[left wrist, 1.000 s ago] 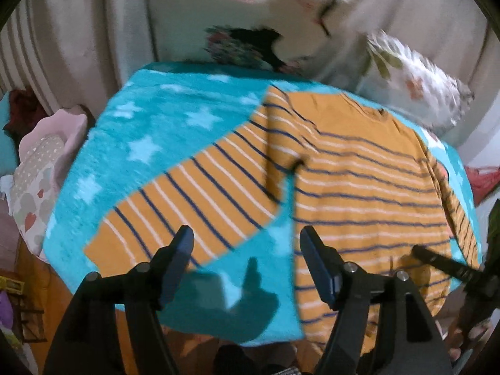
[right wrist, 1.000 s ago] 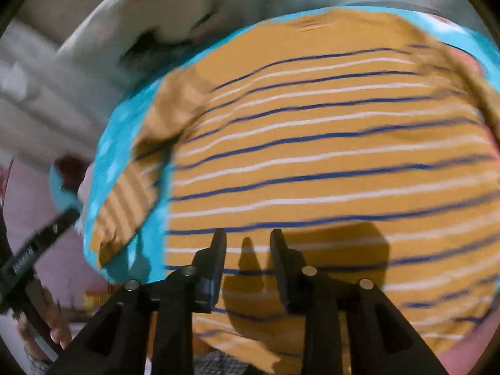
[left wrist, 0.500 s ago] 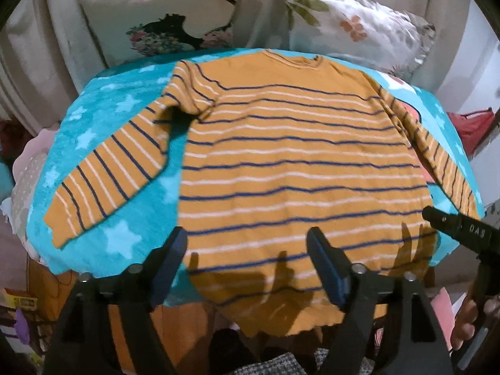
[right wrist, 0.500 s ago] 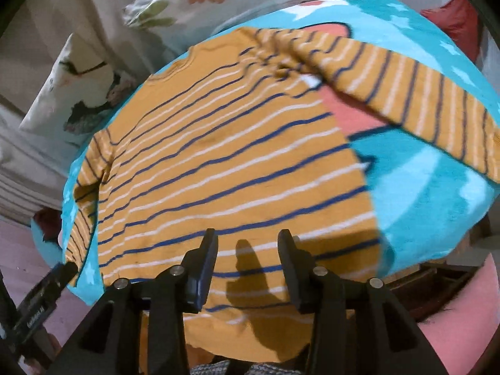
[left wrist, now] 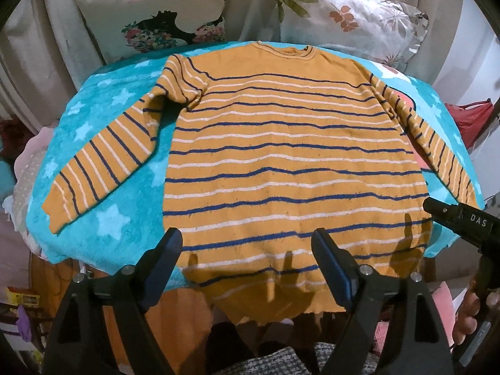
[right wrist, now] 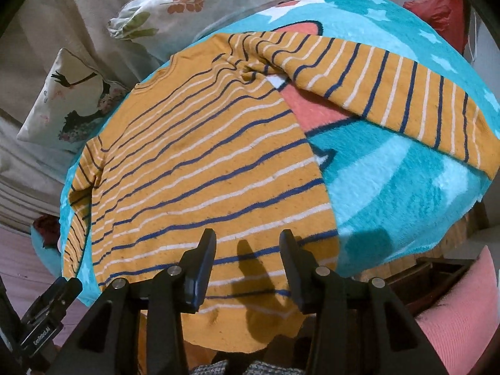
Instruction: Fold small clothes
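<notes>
Both claws hang over the near hem of a striped sweater [left wrist: 297, 162], pointing steeply down at it. Left gripper [left wrist: 247, 250] has its jaws wide and still spreading, with nothing between the pads; only their shadows fall on the knit below. Right gripper [right wrist: 247, 250] is also opening, its narrower gap empty, hovering above the hem near the sweater's right bottom corner.

Beyond the claws, the mustard-orange sweater, banded with navy and white stripes, lies flat and face up on a turquoise star-patterned blanket [left wrist: 103, 218]. Its collar points away from the grippers. One sleeve [left wrist: 103, 162] stretches out to the left of the left claw, angled down toward the blanket's edge. The other sleeve [right wrist: 390, 90] lies to the right of the right claw, bunched near the shoulder. The hem overhangs the blanket's near edge.

Farther back, past the collar, two cushions lean upright: a floral one [left wrist: 156, 12] and a leaf-print one [left wrist: 347, 15].
</notes>
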The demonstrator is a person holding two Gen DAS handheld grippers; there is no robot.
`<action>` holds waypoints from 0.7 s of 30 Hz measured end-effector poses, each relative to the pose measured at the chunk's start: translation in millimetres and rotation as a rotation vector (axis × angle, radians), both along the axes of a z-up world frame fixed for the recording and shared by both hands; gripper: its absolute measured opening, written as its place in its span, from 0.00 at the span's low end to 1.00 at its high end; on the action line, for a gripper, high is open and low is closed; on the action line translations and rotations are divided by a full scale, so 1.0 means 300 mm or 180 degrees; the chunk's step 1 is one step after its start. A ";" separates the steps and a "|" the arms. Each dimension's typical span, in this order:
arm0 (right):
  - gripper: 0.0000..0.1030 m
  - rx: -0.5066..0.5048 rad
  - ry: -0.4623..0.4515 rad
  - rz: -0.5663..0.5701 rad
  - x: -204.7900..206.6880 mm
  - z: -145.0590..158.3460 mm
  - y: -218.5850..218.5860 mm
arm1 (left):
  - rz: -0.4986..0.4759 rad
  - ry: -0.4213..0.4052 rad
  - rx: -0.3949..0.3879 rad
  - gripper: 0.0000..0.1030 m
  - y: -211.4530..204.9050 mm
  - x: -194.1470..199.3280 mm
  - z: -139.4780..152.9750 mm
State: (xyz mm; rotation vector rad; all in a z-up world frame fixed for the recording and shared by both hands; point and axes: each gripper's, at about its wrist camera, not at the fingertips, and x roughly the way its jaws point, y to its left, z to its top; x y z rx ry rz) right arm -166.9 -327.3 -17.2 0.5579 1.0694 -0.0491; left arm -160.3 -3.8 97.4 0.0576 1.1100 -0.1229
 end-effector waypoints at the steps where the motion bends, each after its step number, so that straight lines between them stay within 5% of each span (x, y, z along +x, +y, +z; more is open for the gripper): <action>1: 0.46 0.0007 0.0009 -0.0008 -0.001 -0.003 -0.003 | 0.0005 0.0004 0.0001 0.81 0.002 -0.002 0.000; 21: 0.47 0.0354 -0.0038 -0.0667 -0.078 -0.071 -0.282 | 0.0053 0.0075 0.0055 0.81 0.003 -0.013 -0.005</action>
